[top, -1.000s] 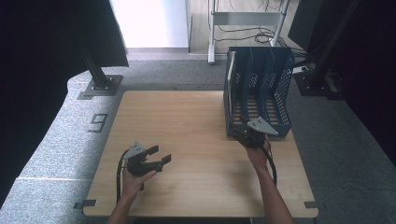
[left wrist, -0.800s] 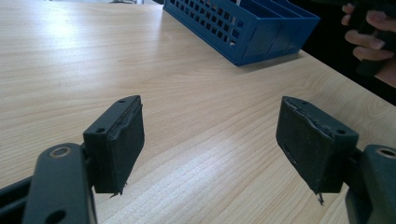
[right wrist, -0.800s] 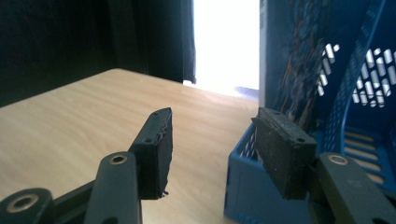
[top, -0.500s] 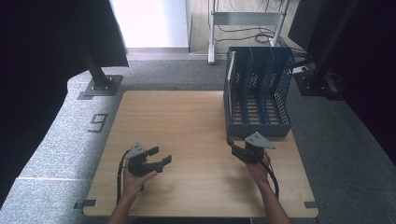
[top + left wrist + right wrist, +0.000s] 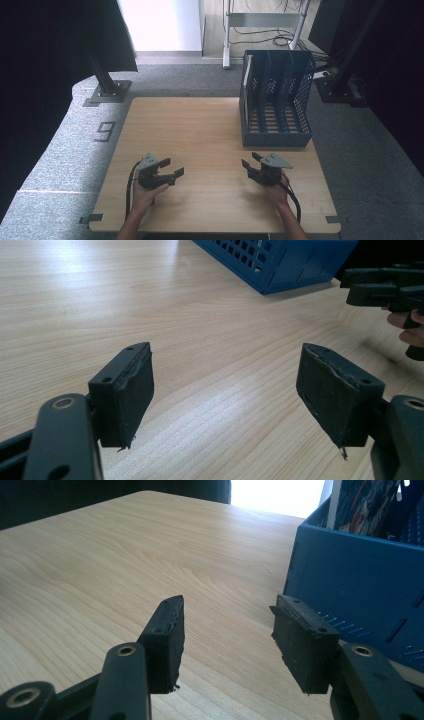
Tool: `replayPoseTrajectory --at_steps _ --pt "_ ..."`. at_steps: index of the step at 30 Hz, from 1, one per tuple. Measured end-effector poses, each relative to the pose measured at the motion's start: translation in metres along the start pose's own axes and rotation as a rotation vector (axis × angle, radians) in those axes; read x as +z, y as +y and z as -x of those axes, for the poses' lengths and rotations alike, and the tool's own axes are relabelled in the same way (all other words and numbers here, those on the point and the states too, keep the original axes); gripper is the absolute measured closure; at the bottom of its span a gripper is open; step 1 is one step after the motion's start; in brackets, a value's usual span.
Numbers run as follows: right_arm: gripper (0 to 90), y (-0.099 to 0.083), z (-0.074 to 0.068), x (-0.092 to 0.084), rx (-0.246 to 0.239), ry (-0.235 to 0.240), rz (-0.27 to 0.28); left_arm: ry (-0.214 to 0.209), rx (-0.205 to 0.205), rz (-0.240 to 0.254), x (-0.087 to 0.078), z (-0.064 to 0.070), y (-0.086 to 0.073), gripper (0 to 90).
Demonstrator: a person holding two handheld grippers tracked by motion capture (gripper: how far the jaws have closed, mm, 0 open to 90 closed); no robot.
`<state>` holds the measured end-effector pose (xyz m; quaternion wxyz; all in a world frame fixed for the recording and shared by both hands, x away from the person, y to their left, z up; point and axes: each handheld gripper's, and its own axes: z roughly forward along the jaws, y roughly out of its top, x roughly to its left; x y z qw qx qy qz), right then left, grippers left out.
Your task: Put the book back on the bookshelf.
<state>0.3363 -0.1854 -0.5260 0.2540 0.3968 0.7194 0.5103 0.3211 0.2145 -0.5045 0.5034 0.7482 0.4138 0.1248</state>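
1. Your right gripper [image 5: 253,168] sits low over the table [image 5: 200,125] near its right front corner, jaws parted with nothing between them; in the right gripper view the two black pads [image 5: 167,640] frame only bare wood.
2. Your left gripper [image 5: 170,169] rests near the front edge, left of the middle, jaws spread wide and also empty; its own view shows wood grain between the pads [image 5: 127,390] and your other gripper [image 5: 385,285] off at the upper right.
3. The nearest thing to your right gripper is the blue file rack [image 5: 276,100], standing at the right edge toward the far corner, just beyond the jaws and not touched by them.
4. The file rack stands upright on its base. Its long axis runs from the front toward the far edge, the low front lip [image 5: 350,585] faces you, and the tall perforated back points away. Its dividers make slots that run the same way.
5. Something flat and printed [image 5: 367,505] stands in the leftmost slot; I cannot tell what it is.
6. Judging by this, whatever went into the rack looks placed, both grippers are free, and nothing loose lies on the table to fetch. What is left seems little: probably just settling your hands.
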Motion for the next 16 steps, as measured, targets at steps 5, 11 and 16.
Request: replayPoseTrajectory --at_steps 5,11,16 --pt "46.0 -0.0014 -0.0005 -0.0006 0.0 0.005 0.002 0.002 0.002 -0.002 0.0003 0.0006 -0.0003 23.0" --pt "46.0 -0.0002 0.0004 -0.0023 0.0 0.0 0.012 0.004 0.003 -0.003 0.0008 -0.0003 -0.0004 23.0" --pt "45.5 0.0002 0.0011 -0.0042 -0.003 -0.006 0.012 0.01 0.004 -0.004 0.0007 -0.0017 -0.0002 23.0"
